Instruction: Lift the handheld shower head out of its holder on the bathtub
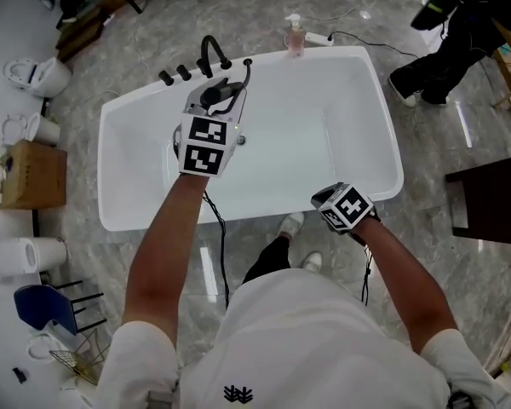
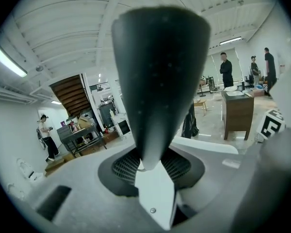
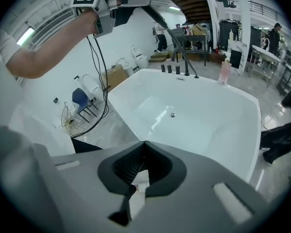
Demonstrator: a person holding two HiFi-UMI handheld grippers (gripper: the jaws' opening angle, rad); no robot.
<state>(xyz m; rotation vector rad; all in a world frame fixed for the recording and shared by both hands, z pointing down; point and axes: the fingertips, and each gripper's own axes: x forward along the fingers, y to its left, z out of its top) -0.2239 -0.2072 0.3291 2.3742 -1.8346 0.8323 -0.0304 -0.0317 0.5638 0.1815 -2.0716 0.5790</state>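
Left tongs (image 1: pixel 224 97): clamped on the black shower head (image 2: pixel 157 72), held above the bathtub (image 3: pixel 242 106).
Right tongs (image 3: pixel 141 147): closed, empty.
Risk: the hose (image 3: pixel 165 27) trailing below the left tongs may pull taut and tug the head loose.

Person: white short-sleeved T-shirt (image 1: pixel 311 335), small black emblem (image 1: pixel 237 393) near the collar. The left gripper (image 2: pixel 153 161) and right gripper (image 3: pixel 142 147): grey bodies, dark ribbed pads (image 3: pixel 127 165), white cubes (image 1: pixel 206 146) with black square markers. Black cable (image 1: pixel 219 237) from the left.
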